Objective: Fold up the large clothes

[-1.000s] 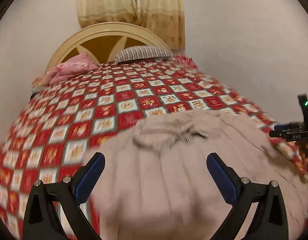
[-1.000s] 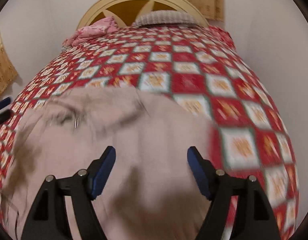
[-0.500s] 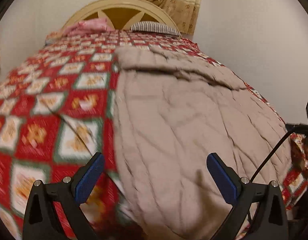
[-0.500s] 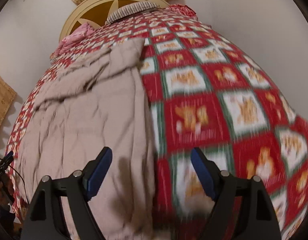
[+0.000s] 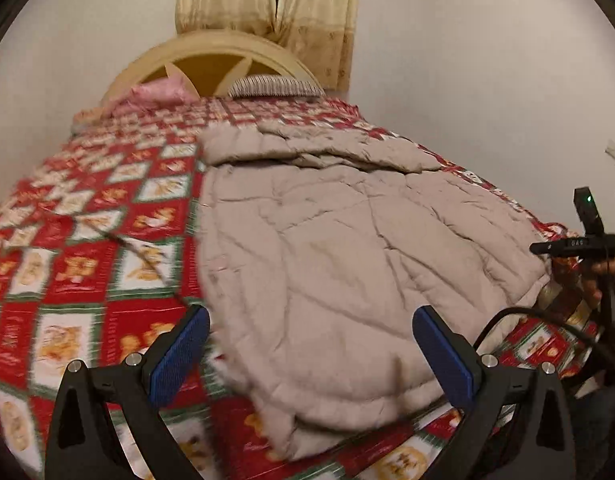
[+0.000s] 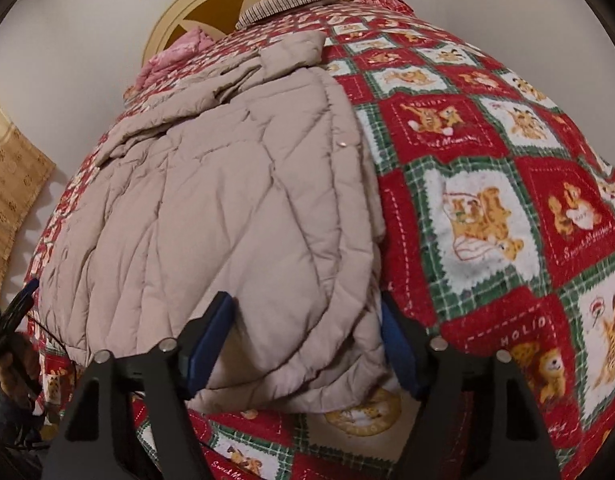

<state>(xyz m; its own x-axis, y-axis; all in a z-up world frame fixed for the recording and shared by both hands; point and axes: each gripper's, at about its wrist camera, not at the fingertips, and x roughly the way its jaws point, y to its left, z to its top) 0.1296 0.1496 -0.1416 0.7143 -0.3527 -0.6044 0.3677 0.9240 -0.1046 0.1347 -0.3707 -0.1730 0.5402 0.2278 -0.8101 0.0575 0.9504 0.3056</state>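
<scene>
Item: beige quilted puffer coat (image 5: 339,248), spread flat on the bed's red-and-green checked bedspread (image 6: 487,168). My left hand-held gripper (image 5: 307,356) hangs wide, empty, above the hem. My right hand-held gripper (image 6: 303,344) brackets the coat's near corner, fingers parted.

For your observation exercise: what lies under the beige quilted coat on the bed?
The beige quilted coat lies spread on the red patchwork bedspread, which shows all round it. Whatever sits directly beneath the coat is covered and cannot be seen.

Left tongs (image 5: 309,354) spread wide, right tongs (image 6: 305,340) spread too, both angled downward
</scene>
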